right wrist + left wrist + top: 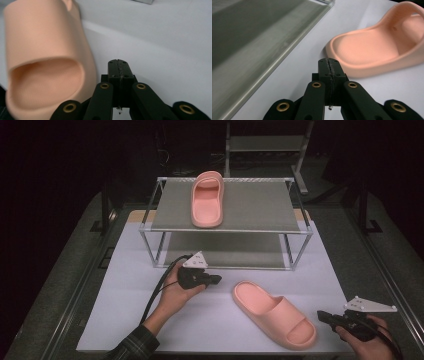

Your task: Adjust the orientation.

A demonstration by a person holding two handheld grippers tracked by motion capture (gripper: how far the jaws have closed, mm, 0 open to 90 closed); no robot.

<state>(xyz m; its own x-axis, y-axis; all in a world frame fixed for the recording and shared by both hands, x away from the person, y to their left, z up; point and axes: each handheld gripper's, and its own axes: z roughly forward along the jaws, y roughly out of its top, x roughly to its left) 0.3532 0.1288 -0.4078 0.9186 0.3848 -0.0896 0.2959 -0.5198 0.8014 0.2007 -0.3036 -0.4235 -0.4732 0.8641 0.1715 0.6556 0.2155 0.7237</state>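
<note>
High view: one pink slipper [274, 314] lies on the white surface [125, 295] in front of the rack [225, 212], between the two grippers. Left gripper [216, 280], jaws pressed together and empty, sits just beside its heel end. Right gripper [324, 316], jaws likewise closed on nothing, is just beside its toe end. A second slipper [207, 200] rests on the rack's top shelf.

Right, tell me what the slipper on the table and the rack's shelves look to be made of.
Slipper on the table: probably moulded foam or soft rubber; one seamless pink piece, matte, with fine dotted texture on its footbed in the left gripper view. Rack shelves: grey matte panels, perhaps metal or board, in a shiny silvery metal-looking frame.
</note>
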